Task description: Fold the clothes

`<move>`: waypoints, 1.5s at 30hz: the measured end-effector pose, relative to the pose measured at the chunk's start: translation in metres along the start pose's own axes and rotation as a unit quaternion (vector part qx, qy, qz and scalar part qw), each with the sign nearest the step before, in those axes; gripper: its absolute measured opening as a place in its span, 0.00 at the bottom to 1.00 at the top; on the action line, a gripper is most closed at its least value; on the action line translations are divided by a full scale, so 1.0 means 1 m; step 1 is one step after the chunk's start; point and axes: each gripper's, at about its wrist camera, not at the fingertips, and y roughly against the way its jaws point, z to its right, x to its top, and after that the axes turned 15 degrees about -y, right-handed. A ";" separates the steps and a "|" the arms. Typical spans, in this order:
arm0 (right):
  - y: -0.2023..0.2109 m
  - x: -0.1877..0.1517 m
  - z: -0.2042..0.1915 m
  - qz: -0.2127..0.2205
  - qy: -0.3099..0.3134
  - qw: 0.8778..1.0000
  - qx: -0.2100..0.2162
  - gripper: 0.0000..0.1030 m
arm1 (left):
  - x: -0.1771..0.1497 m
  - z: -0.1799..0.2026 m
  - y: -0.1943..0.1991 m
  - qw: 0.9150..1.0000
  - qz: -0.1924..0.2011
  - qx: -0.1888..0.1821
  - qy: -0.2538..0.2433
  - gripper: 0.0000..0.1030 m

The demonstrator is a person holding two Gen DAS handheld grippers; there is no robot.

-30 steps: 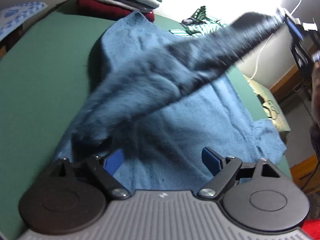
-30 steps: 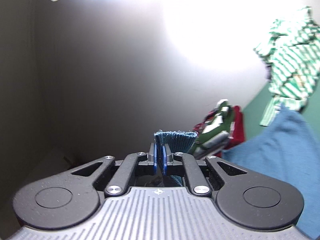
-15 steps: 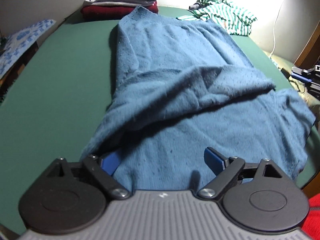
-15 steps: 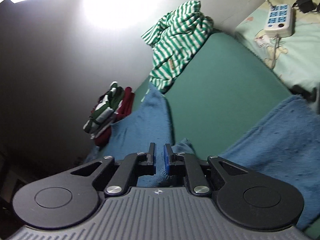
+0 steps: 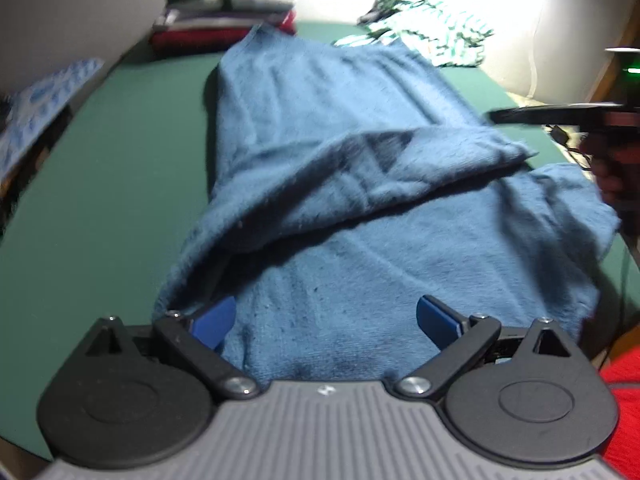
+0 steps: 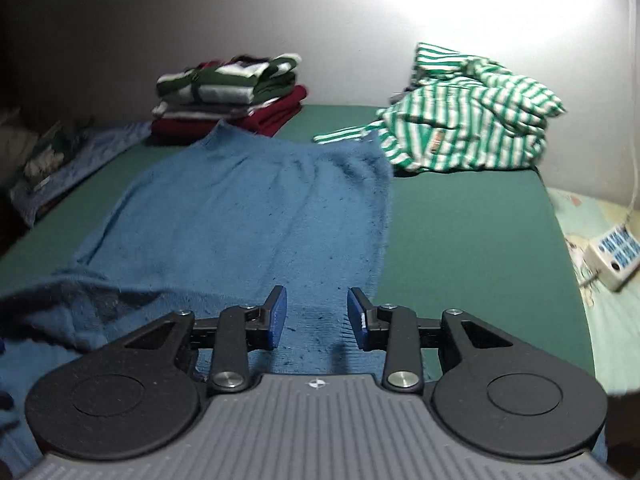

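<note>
A blue knit sweater (image 5: 328, 128) lies flat on the green table (image 5: 104, 152), one sleeve folded across its middle (image 5: 360, 176). My left gripper (image 5: 324, 316) is open over the sweater's near end, its left blue pad partly under the cloth fold. In the right wrist view the sweater (image 6: 248, 216) stretches away from my right gripper (image 6: 316, 312), which is open and empty just above the cloth near its right edge. The right gripper also shows at the right edge of the left wrist view (image 5: 560, 114).
A stack of folded clothes (image 6: 232, 92) stands at the table's far left. A crumpled green-and-white striped shirt (image 6: 468, 120) lies at the far right. A white power strip (image 6: 612, 256) rests on a patterned sheet right of the table. Something red (image 5: 624, 400) is at the near right.
My right gripper let go of the sleeve, which now lies across the sweater's body. The right gripper opened wider and swung to face down the table. The left gripper stayed open.
</note>
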 end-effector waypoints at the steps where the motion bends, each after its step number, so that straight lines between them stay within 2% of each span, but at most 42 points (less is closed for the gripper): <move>1: -0.005 0.000 -0.002 -0.011 0.028 1.000 0.003 0.46 | 0.003 0.003 0.009 1.000 0.008 0.006 -0.023 0.95; 3: -0.016 0.001 -0.007 -0.033 0.084 0.996 0.008 0.48 | 0.009 0.006 0.029 0.997 0.027 0.020 -0.076 0.95; 5: -0.022 0.004 -0.007 -0.050 0.108 0.993 0.017 0.55 | 0.016 0.000 0.041 0.991 0.039 0.030 -0.124 0.96; 6: -0.027 0.006 -0.007 -0.064 0.113 0.991 0.021 0.63 | 0.020 -0.005 0.043 0.988 0.040 0.034 -0.145 0.96; 7: -0.031 0.008 -0.008 -0.077 0.116 0.990 0.026 0.64 | 0.025 -0.010 0.041 0.985 0.039 0.038 -0.162 0.96; 9: -0.039 0.011 -0.004 -0.101 0.111 0.988 0.039 0.62 | 0.033 -0.022 0.026 0.983 0.019 0.025 -0.181 0.96; 10: -0.041 0.013 -0.003 -0.110 0.104 0.987 0.050 0.50 | 0.036 -0.027 0.014 0.983 0.004 0.012 -0.182 0.94; 11: -0.042 0.015 -0.003 -0.119 0.097 0.986 0.062 0.39 | 0.037 -0.030 0.004 0.983 -0.009 0.002 -0.183 0.87; 12: -0.038 0.014 -0.006 -0.115 0.102 0.986 0.062 0.22 | 0.038 -0.031 -0.005 0.983 -0.020 -0.007 -0.185 0.83; 13: -0.034 0.012 -0.010 -0.108 0.110 0.986 0.061 0.15 | 0.038 -0.032 -0.014 0.982 -0.030 -0.014 -0.184 0.72; 14: -0.030 0.011 -0.014 -0.101 0.118 0.986 0.059 0.11 | 0.037 -0.034 -0.021 0.983 -0.038 -0.017 -0.179 0.62; 15: -0.026 0.010 -0.018 -0.094 0.125 0.986 0.058 0.08 | 0.037 -0.036 -0.027 0.984 -0.044 -0.018 -0.173 0.57; 16: -0.020 0.009 -0.020 -0.085 0.125 0.987 0.058 0.05 | 0.037 -0.038 -0.030 0.985 -0.045 -0.016 -0.166 0.40; 17: -0.011 0.009 -0.020 -0.071 0.120 0.988 0.060 0.05 | 0.038 -0.039 -0.031 0.986 -0.042 -0.014 -0.162 0.14; 18: -0.001 0.011 -0.018 -0.054 0.112 0.990 0.062 0.05 | 0.040 -0.041 -0.028 0.987 -0.037 -0.018 -0.158 0.06; 19: 0.011 0.012 -0.017 -0.035 0.103 0.992 0.068 0.05 | 0.041 -0.041 -0.024 0.987 -0.029 -0.022 -0.158 0.03; 22: 0.046 0.015 -0.016 0.016 0.089 0.993 0.079 0.04 | 0.043 -0.039 -0.009 0.985 -0.002 -0.022 -0.174 0.03; 26: 0.080 0.002 -0.016 0.040 0.103 0.992 0.065 0.04 | 0.039 -0.033 -0.006 0.981 -0.010 -0.044 -0.188 0.01; 28: 0.090 -0.010 -0.015 0.028 0.108 0.992 0.051 0.00 | 0.033 -0.028 -0.008 0.979 -0.020 -0.052 -0.198 0.01; 31: 0.095 -0.031 -0.011 0.004 0.092 0.995 0.028 0.00 | 0.024 -0.018 -0.012 0.975 -0.037 -0.058 -0.213 0.01; 36: 0.093 -0.061 -0.001 -0.040 0.006 0.999 0.004 0.00 | 0.010 -0.009 -0.022 0.972 -0.058 -0.055 -0.221 0.02; 37: 0.094 -0.065 0.001 -0.046 -0.023 0.999 -0.001 0.04 | 0.008 -0.007 -0.022 0.972 -0.058 -0.050 -0.224 0.03; 39: 0.098 -0.070 0.009 -0.058 -0.098 0.993 0.004 0.10 | 0.005 -0.003 -0.023 0.971 -0.059 -0.040 -0.229 0.09; 41: 0.106 -0.077 0.017 -0.050 -0.173 0.984 0.004 0.17 | 0.003 0.002 -0.020 0.970 -0.056 -0.024 -0.235 0.18; 42: 0.108 -0.079 0.022 -0.041 -0.207 0.978 -0.006 0.33 | 0.002 0.004 -0.018 0.969 -0.053 -0.014 -0.239 0.22; 43: 0.109 -0.080 0.027 -0.031 -0.241 0.970 -0.016 0.43 | 0.001 0.006 -0.016 0.969 -0.049 -0.005 -0.244 0.35; 44: 0.108 -0.082 0.032 -0.020 -0.280 0.960 -0.024 0.43 | 0.000 0.009 -0.014 0.968 -0.044 0.005 -0.248 0.45; 45: 0.106 -0.084 0.037 -0.014 -0.310 0.950 -0.020 0.43 | -0.002 0.010 -0.012 0.967 -0.040 0.013 -0.252 0.48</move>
